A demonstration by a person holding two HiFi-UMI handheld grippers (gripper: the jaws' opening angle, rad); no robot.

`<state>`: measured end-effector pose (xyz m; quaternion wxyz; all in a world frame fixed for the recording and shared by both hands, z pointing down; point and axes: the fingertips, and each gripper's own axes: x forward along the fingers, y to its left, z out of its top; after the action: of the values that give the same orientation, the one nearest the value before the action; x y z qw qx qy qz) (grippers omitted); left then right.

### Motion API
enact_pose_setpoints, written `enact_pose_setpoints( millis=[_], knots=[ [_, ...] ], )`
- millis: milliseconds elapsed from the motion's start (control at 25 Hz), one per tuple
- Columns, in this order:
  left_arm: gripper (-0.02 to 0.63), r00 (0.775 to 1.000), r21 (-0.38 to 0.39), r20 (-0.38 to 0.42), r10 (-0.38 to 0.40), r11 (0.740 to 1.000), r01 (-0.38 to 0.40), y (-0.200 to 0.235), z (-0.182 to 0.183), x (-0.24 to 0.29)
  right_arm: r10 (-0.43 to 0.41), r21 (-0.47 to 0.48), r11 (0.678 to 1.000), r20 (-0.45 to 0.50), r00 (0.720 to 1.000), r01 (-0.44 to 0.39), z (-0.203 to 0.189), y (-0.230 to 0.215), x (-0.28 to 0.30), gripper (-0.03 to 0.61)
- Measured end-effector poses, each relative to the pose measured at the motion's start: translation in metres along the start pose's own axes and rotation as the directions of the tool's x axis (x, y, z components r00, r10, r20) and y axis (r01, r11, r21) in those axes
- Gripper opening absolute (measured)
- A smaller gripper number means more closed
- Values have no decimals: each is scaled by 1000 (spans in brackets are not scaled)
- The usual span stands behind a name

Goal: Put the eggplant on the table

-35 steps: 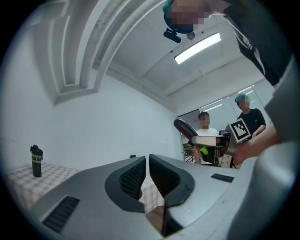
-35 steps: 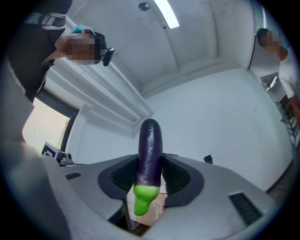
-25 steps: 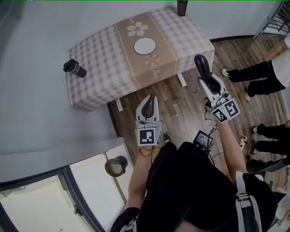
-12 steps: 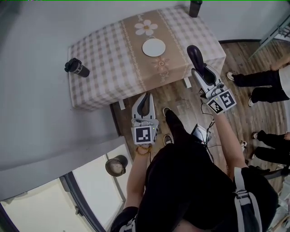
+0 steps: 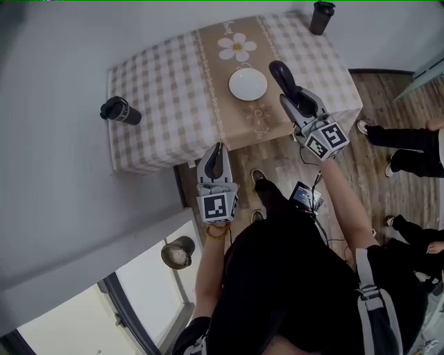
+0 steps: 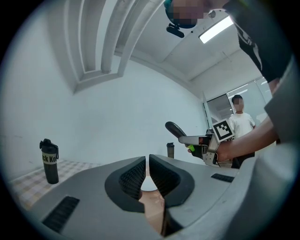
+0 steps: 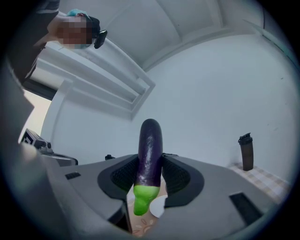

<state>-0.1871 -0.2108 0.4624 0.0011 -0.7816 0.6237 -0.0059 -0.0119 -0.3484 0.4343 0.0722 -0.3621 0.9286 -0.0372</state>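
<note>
A surface (image 5: 159, 90) draped in a beige checked cloth, with a tan runner printed with a daisy, carries a round white plate (image 5: 248, 84) on the runner. A black bottle (image 5: 120, 111) sits near its left edge and a dark tumbler (image 5: 322, 15) at its far right corner. The right tongs (image 5: 291, 93) clamp a dark purple eggplant (image 5: 282, 73), which juts out over the surface just beside the plate. The left tongs (image 5: 218, 149), jaws together and empty, hang over the wooden plank floor (image 5: 374, 180) at the surface's near edge.
</note>
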Motion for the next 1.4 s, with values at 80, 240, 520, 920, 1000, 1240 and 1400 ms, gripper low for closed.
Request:
enact_pose_setpoints(
  millis=[80,240,520,920,1000,1240,1400],
  knots=[
    [12,1000,-4,-12,14,1000,-14,7,-5,10,11,-4,1000,-39,999,-11,-15,-11,20,161],
    [12,998,0,-45,44,999,-44,18,-13,25,36,12,999,-116,993,-35,-47,-29,52,161],
    [12,994,-26,-61,87,996,-88,33,-28,36,54,54,998,-329,943,-38,-116,-49,90,161],
    [12,989,-30,-93,118,992,-121,43,-40,37,36,39,999,-612,790,-16,-210,-70,114,163],
    [12,987,-37,-96,126,991,-130,45,-44,35,25,32,999,-647,762,-5,-221,-74,115,163],
    [12,984,-40,-105,142,988,-147,53,-49,32,6,22,1000,-728,685,16,-245,-78,116,164],
    [12,982,-37,-114,149,987,-154,56,-51,30,-9,-1,1000,-748,663,13,-254,-78,117,166]
  ],
)
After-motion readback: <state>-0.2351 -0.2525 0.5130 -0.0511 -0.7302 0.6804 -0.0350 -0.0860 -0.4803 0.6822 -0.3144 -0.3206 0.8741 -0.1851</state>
